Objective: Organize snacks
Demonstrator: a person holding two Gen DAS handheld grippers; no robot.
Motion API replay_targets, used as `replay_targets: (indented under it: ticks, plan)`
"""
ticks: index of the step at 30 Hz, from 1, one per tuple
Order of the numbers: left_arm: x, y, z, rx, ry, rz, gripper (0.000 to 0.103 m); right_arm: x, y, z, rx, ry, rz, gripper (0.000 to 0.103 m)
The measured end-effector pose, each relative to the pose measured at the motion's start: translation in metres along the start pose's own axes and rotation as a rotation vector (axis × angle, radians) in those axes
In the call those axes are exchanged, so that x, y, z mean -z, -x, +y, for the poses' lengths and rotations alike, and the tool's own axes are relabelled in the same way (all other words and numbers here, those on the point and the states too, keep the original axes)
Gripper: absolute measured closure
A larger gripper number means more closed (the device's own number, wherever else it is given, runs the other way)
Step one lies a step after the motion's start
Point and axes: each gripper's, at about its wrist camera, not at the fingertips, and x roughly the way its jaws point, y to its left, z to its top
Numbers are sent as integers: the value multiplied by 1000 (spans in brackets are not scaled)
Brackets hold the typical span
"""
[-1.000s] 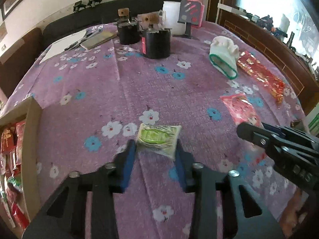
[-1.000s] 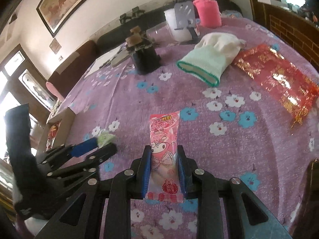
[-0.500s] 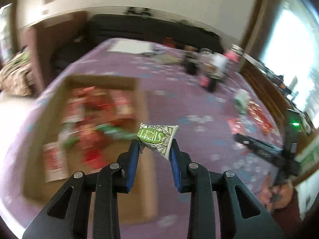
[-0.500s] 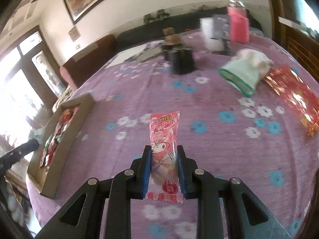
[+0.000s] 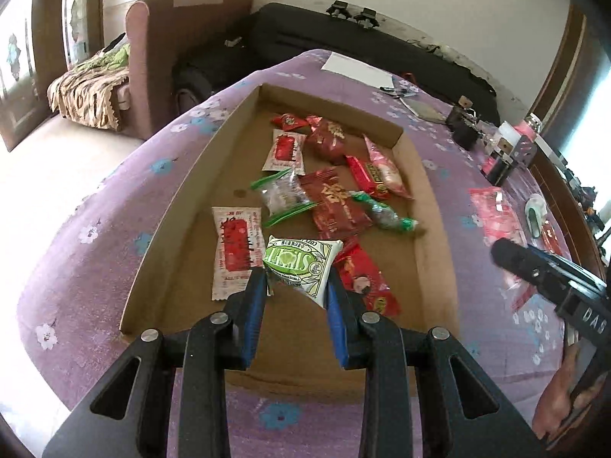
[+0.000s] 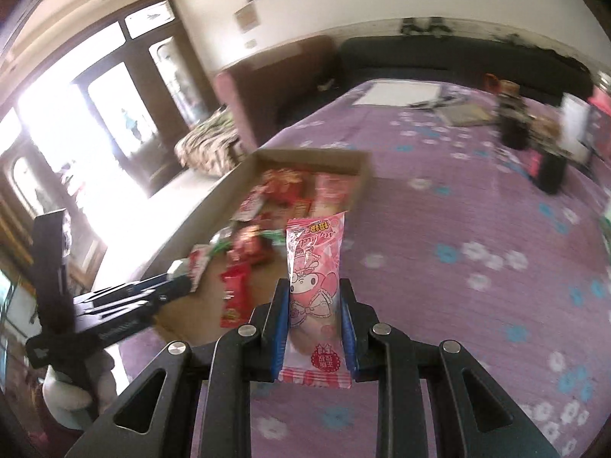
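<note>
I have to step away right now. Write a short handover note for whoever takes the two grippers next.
Left gripper: shut on a green and white snack packet, held over the cardboard tray.
Right gripper: shut on a pink snack packet, held above the purple tablecloth, near the tray's edge.
Done: about a dozen snacks, mostly red, already lie in the tray.
Left: release both packets into the tray, then fetch the red packets that lie out on the cloth.
</note>
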Motion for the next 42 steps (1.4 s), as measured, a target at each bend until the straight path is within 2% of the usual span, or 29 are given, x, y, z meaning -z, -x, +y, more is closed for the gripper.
replay_targets:
  ticks: [5, 10, 15, 17, 19, 20, 22, 25, 29, 34, 35, 37, 38, 42]
  plan:
    - [1, -6, 10, 0, 14, 23, 73, -6, -32, 27, -8, 38, 49, 79]
    - [1, -4, 11, 24, 17, 17, 62, -8, -57, 42, 14, 81, 85, 79]
    - [2, 3, 13, 54, 39, 9, 62, -6, -69, 48, 57, 114, 94, 79]
    - [2, 6, 14, 62, 48, 4, 58, -5, -73, 48, 72, 120, 94, 79]
    - [2, 10, 15, 67, 59, -9, 47, -4, -75, 48, 100, 126, 84, 76]
    - [2, 13, 16, 71, 65, -19, 45, -4, -74, 48, 112, 130, 79, 76]
    - [2, 17, 16, 75, 68, -34, 45, -4, -71, 47, 113, 132, 76, 64]
    - [1, 24, 12, 70, 65, -51, 45, -3, -52, 46, 92, 116, 16, 47]
    - [3, 36, 1, 51, 42, -84, 45, -1, -23, 44, 99, 109, -51, 44]
    - [7, 51, -17, -13, -3, -145, 44, 8, 12, 26, 122, 48, -110, 34]
    - [8, 54, -21, -32, -14, -161, 42, 11, 18, 20, 130, 33, -117, 34]
    - [10, 62, -29, -77, -35, -201, 27, 19, 28, 8, 154, -2, -128, 33]
    - [12, 66, -33, -104, -45, -230, 24, 23, 32, 3, 166, -19, -131, 32]
    - [15, 75, -46, -155, -72, -283, 20, 39, 46, -24, 202, -110, -136, 31]
